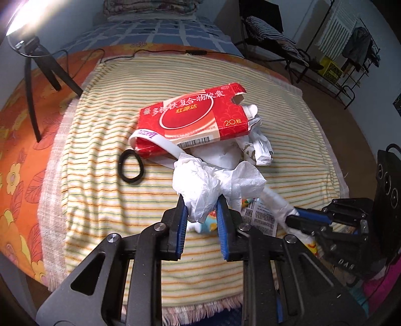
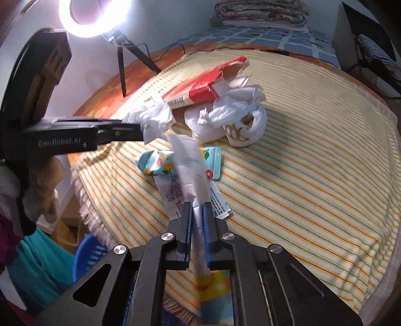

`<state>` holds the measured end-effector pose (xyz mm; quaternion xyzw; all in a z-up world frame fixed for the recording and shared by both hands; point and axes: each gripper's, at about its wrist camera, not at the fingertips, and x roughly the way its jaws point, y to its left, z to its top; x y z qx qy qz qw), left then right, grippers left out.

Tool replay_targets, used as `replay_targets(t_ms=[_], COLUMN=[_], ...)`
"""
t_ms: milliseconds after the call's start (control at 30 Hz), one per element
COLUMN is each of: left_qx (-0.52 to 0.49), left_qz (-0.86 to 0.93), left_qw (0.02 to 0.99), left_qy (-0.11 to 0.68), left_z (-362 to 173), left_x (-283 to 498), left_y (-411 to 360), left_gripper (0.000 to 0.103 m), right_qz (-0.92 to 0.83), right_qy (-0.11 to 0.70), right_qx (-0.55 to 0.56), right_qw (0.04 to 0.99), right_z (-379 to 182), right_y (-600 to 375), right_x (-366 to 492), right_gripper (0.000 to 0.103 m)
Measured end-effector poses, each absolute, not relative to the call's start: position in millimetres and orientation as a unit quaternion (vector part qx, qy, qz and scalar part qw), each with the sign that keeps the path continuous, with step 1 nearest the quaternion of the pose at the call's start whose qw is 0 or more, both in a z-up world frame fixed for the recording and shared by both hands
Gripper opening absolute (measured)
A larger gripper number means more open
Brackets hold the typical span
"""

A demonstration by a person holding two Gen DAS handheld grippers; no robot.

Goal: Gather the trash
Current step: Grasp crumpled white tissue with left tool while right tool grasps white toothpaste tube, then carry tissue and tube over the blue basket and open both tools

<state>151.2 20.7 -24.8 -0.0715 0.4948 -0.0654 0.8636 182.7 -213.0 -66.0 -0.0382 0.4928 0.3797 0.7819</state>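
My left gripper (image 1: pixel 200 200) is shut on a crumpled white tissue (image 1: pixel 213 185), held just above the striped towel (image 1: pixel 100 175); it also shows in the right wrist view (image 2: pixel 155 120). My right gripper (image 2: pixel 198 207) is shut on a long white wrapper (image 2: pixel 190 165), also seen in the left wrist view (image 1: pixel 273 198). Behind lie a torn red medicine box (image 1: pixel 193 117), crumpled white paper and plastic (image 2: pixel 238 117), a blue fruit-print packet (image 2: pixel 160 163) and a printed white sachet (image 2: pixel 173 195).
A black hair tie (image 1: pixel 130 166) lies left of the red box. A ring light on a tripod (image 2: pixel 97 15) stands at the bed's left edge. A blue basket (image 2: pixel 90 253) sits on the floor below the towel's fringe. A speaker (image 1: pixel 388 175) stands at right.
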Motion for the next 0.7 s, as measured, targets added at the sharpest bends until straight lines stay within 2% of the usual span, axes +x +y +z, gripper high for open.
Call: replay_targets(t_ms=[367,700], left_qx=[-0.069,-0.066], left_qz=[-0.069,-0.078], left_qw=[0.881,0.872], left_qy=[0.464,0.478], left_z=[4.4,-3.9], left_x=[95.5,21.0], left_y=[34.0,33.1], left_gripper=[0.021,0.021], right_qz=[0.371,0.385], right_qy=[0.467,0.454], right_qx=[0.003,0.030], right_qw=[0.802,0.803], right_z=[-38.7,-20.3], right_y=[-231.6,-237.6], right_x=[164.1,115.2], right_gripper=[0.005,0.005])
